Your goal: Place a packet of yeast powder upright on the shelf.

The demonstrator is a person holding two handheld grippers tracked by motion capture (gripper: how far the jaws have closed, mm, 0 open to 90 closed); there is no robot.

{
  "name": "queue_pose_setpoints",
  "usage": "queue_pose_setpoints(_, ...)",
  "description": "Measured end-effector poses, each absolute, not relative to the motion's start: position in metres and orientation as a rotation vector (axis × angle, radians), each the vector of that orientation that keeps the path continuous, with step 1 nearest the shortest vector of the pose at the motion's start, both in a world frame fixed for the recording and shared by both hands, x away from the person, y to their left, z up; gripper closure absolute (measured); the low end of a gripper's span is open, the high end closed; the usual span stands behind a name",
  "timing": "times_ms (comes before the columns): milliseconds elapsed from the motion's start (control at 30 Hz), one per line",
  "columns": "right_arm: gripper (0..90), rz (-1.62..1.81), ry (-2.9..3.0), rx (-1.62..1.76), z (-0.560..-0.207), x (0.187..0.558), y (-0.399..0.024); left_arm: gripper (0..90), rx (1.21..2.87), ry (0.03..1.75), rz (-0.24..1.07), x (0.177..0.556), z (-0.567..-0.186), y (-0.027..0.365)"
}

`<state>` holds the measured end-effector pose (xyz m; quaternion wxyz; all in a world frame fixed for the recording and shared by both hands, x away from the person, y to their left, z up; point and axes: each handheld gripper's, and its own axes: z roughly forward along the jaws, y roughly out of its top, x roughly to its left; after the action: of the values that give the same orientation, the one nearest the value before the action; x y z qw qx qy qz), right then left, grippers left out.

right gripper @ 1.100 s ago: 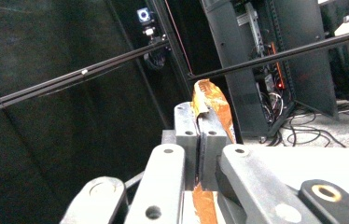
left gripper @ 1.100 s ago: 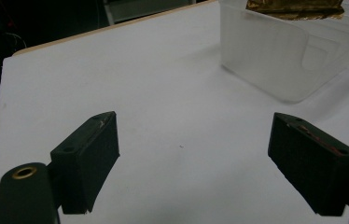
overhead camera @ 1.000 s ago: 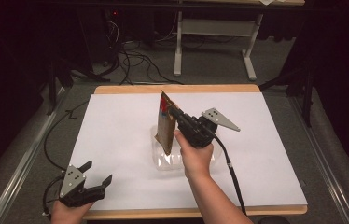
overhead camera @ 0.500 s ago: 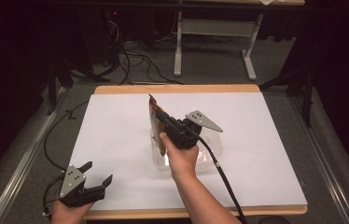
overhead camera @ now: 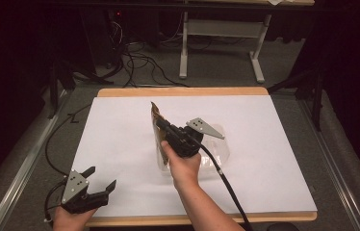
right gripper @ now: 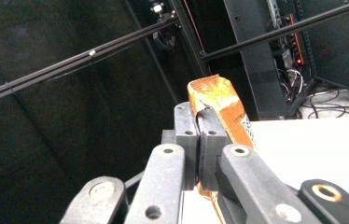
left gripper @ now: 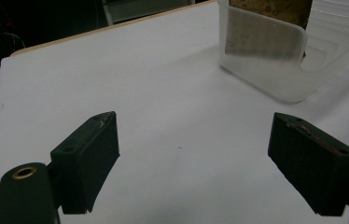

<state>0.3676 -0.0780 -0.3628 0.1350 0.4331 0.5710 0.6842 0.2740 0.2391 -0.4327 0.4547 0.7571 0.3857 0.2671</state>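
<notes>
Dark room, cables and a white stand's legs on the grey floor beyond a white worktop (overhead camera: 120,144) with a wooden edge. Near the worktop's middle sits a clear plastic container (overhead camera: 214,154), the landmark for the rest. Above its left end the right tongs (overhead camera: 161,126) are pressed together on a flat brown packet (overhead camera: 156,118), pinching it so it stands upright, its lower part inside the container wall. Well left of the container, toward the near edge, the left tongs (overhead camera: 100,178) rest with jaws spread and nothing between them. By the look of it, the packet is picked up and partly lowered in; releasing it, so it settles fully inside, remains.
</notes>
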Motion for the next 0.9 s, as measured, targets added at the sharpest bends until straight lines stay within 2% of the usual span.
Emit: queue_pose_setpoints(900,89.7,1.923,1.723,1.253,-0.388,0.360,-0.093,17.0,1.878,0.949,0.663,0.274,-0.433,0.238)
